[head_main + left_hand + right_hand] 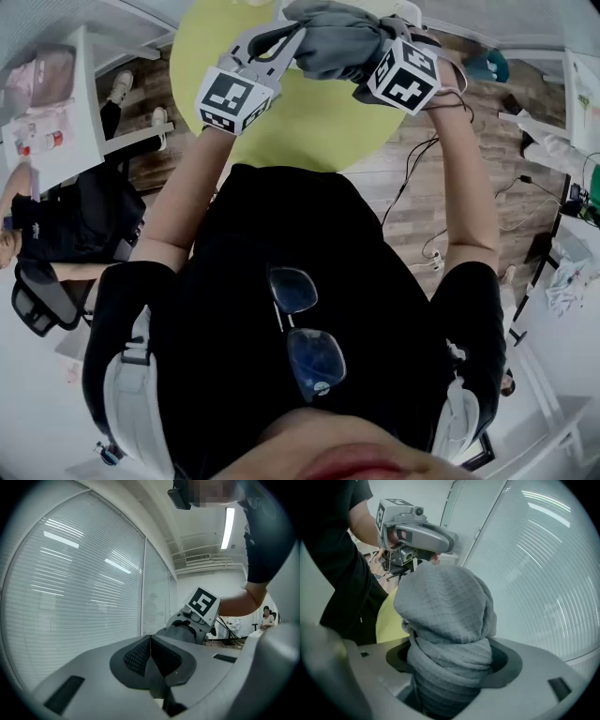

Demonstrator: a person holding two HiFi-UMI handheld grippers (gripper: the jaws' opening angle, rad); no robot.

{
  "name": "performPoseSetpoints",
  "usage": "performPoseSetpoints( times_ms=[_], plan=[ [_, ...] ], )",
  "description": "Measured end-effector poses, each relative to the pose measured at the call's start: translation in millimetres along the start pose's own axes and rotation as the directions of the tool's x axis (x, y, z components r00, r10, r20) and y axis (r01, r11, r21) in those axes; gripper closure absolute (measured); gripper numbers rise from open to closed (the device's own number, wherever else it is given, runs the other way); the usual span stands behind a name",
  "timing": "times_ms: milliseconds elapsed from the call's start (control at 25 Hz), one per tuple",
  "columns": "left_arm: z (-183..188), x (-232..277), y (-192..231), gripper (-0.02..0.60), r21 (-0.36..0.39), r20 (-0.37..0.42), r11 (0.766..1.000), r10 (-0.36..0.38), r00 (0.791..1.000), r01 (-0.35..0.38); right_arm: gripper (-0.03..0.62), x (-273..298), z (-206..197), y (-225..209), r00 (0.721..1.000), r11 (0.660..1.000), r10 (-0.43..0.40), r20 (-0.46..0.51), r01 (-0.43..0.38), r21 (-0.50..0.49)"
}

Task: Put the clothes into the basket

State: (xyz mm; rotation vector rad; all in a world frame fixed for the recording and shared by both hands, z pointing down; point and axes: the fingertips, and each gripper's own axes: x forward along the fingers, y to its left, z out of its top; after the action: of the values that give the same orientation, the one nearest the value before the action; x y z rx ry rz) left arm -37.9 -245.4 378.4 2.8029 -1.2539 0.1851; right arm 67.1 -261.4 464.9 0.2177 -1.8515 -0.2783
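Aloft: crumpled grey waffle-knit cloth [336, 42], twelve o'clock, over round yellow-green table [309, 127].
Right gripper [452, 667] was clamped on its bunched middle; left gripper [150, 644], eleven o'clock, had jaws pressed together.

support: round yellow-green table [319, 122] | below: wood floor [534, 187] | on floor: cables [410, 169]

Arms out front; L gripper [150, 656] jaws together, R gripper [451, 670] clamping cloth [443, 606].

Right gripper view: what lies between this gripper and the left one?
A bunched grey garment, clamped by the right gripper, rises toward the left gripper, as that view shows.
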Motion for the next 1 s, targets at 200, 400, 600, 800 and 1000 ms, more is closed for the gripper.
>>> performPoseSetpoints(
  times_ms=[200,400,600,800,1000],
  plan=[
    [0,19,13,0.571,0.026,-0.017,0.998,0.049,0.999,-0.048,0.217,18,2,-40,0.998,0.996,-0.054,0.015,0.055,-0.067],
    [-15,33,28,0.571,0.031,-0.052,0.994,0.105,0.993,-0.103,0.217,46,4,-58,0.997,0.989,-0.068,0.026,0.07,-0.127],
    [-35,42,38,0.571,0.017,-0.08,0.991,0.131,0.988,-0.13,0.217,81,2,-63,0.997,0.983,-0.069,0.027,0.072,-0.17],
    [-60,52,43,0.571,-0.006,-0.122,0.99,0.142,0.982,-0.144,0.217,120,-6,-59,0.999,0.985,-0.019,0.027,0.023,-0.172],
    [-81,56,49,0.571,-0.041,-0.154,0.986,0.155,0.976,-0.163,0.217,158,-12,-46,0.999,0.987,0.046,0.025,-0.041,-0.156]
  ],
)
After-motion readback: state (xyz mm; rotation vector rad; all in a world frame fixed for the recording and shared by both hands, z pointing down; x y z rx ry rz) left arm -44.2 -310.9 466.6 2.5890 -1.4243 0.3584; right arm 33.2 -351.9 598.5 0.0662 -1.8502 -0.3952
